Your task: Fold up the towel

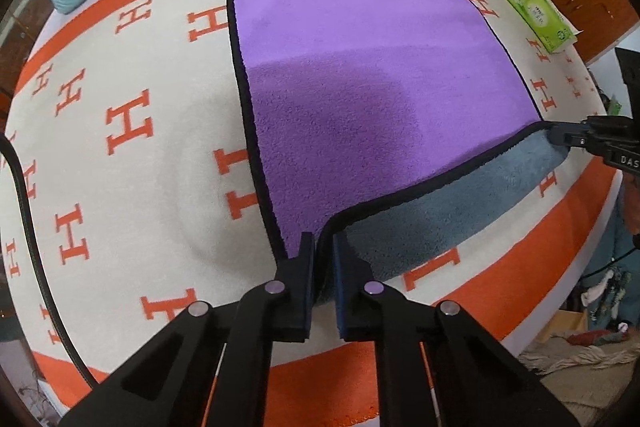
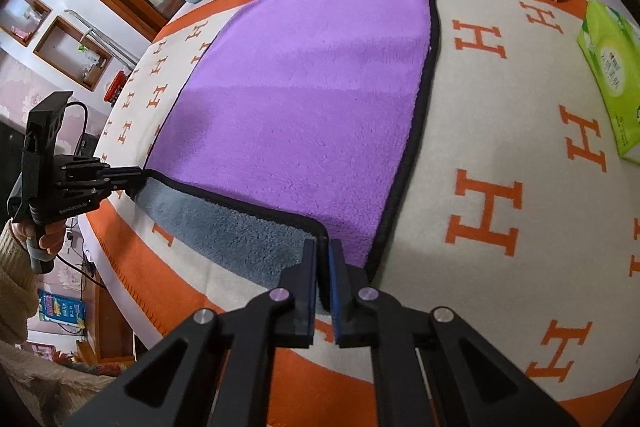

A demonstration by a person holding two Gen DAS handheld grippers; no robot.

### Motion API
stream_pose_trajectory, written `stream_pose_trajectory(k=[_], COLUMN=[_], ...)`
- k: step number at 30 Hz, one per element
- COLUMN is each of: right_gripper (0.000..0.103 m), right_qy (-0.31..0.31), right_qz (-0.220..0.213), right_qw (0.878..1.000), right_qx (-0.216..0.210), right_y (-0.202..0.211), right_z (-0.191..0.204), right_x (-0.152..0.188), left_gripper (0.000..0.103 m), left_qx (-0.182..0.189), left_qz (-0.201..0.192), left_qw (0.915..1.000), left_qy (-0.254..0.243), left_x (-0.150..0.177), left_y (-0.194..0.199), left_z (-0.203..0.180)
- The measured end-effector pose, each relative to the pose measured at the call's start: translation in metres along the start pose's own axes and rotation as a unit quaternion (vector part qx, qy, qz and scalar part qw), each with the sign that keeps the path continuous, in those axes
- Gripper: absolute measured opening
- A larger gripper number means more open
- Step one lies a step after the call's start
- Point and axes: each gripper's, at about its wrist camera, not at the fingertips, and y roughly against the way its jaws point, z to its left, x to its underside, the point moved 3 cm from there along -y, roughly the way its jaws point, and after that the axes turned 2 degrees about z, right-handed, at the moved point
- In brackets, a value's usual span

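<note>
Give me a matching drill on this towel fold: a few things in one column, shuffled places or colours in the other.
Things:
1. towel top
2. towel underside
3. tissue pack
4. left claw

Descriptions:
A. grey
B. right of the towel
C. purple
D. shut on the near left corner

Pairs: 1-C, 2-A, 3-B, 4-D

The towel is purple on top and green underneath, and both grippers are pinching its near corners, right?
Not quite: the underside of the towel is grey-blue, not green. Both wrist views show it where the near edge is lifted. The rest holds: the top is purple, and the left gripper and the right gripper each pinch a near corner.
</note>
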Motion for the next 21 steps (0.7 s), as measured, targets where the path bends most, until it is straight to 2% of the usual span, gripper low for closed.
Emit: stream_pose_trajectory(k=[4, 11, 21], right_gripper=[0.005, 0.005, 0.005], right_qy=[0.0, 0.009, 0.037], right_qz=[-0.009, -0.034, -0.085], right_qw=[1.0, 0.999, 0.996], right_qx=[0.001, 0.003, 0.015], right_y=[0.004, 0.021, 0.056], right_z=[0.002, 0.006, 0.015], right_x=[0.001, 0.001, -0.013], left_gripper=[0.005, 0.004, 0.004], left_qx=[-0.022, -0.056, -0.113], left_qz=[-0.005, -0.035, -0.089], left_qw=[0.9997, 0.9976, 0.989], left_qy=[-0.001, 0.021, 0.035], left_x=[0.005, 0.01, -0.012], left_y=[0.004, 0.025, 0.065], left_z=[-0.008, -0.012, -0.029])
